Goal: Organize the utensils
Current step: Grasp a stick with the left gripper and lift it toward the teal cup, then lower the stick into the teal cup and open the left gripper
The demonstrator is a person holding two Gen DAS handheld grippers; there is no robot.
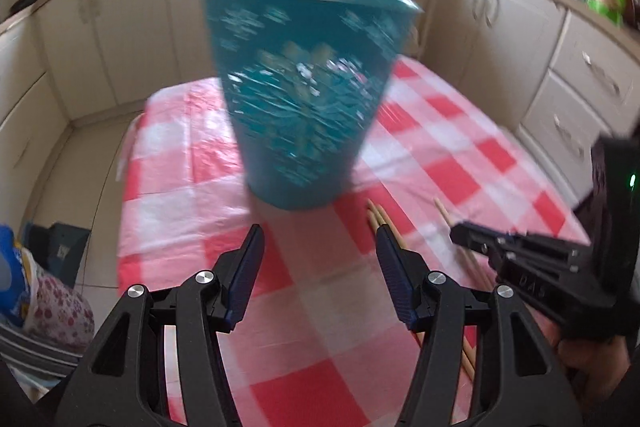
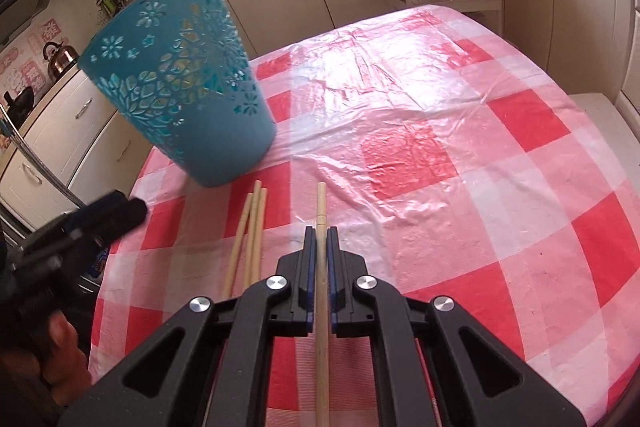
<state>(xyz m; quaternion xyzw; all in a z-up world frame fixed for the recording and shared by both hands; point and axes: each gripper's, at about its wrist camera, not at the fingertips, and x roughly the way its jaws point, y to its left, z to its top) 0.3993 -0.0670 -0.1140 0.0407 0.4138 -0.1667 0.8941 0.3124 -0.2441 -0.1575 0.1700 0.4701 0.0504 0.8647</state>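
I am looking across a table under a red-and-white checked tablecloth (image 2: pixel 440 155), and I place everything against the teal cut-out basket (image 2: pixel 180 87) standing upright on it. My right gripper (image 2: pixel 319 239) has its jaws drawn close on either side of a single wooden chopstick (image 2: pixel 321 211); they look closed on it, though I cannot tell whether it is lifted off the cloth. That chopstick's long axis runs straight along the fingers, its free tip pointing past the basket's right side and stopping short of its base. Three more chopsticks (image 2: pixel 252 227) lie bunched on the cloth just left of the held one, roughly parallel, tips near the foot of the basket. My left gripper (image 1: pixel 320 247) is wide open and holds nothing, hovering in front of the basket, which looks blurred in its view. The right hand is plainly nearer the chopsticks; I judge the held one must go up and leftward to reach the basket's open top.
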